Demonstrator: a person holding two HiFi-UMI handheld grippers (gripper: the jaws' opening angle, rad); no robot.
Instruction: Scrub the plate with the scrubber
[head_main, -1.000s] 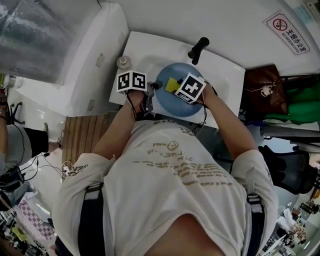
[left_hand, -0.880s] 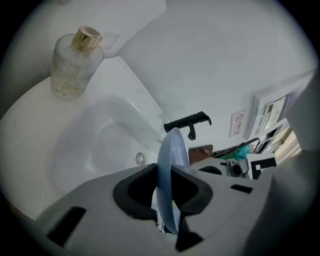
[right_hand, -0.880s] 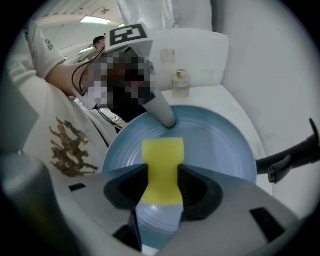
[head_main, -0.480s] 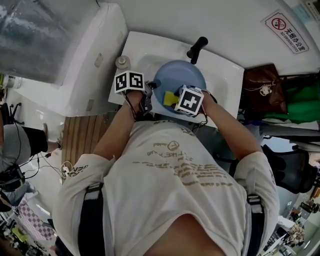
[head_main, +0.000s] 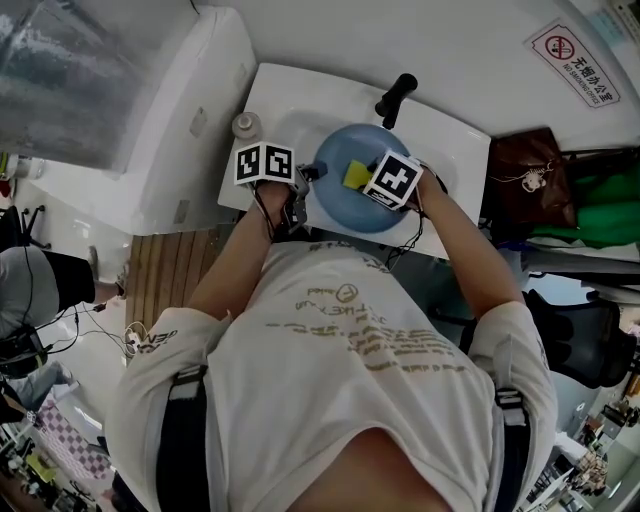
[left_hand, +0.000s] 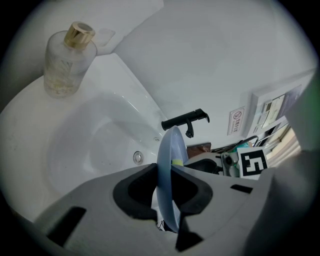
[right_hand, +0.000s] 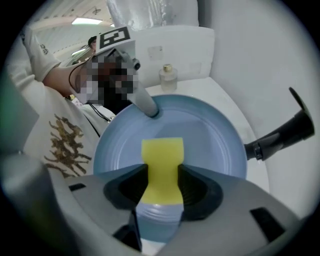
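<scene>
I clamp the plate (right_hand: 210, 135) rim in my left gripper (left_hand: 167, 192), steadying it so my right gripper (right_hand: 162, 187), pinching the scrubber (right_hand: 162, 160), can press centre-frame.

**Left arm.** The bare left forearm (head_main: 238, 262) reaches forward from the shoulder, elbow bent. It carries the left hand-held gripper (head_main: 303, 180), whose marker cube (head_main: 264, 162) faces upward. In the left gripper view the jaws are closed on the rim of the blue plate (left_hand: 169, 150), which stands edge-on between the dark pads (left_hand: 137, 187).

**Right arm.** The bare right forearm (head_main: 462, 248) angles inward toward the left one. It carries the right hand-held gripper (head_main: 368, 178), which points steeply down with its marker cube (head_main: 392, 178) uppermost. In the right gripper view the jaws pinch the yellow scrubber (right_hand: 162, 155), squeezing it narrow at the waist, its free end over the face of the plate
</scene>
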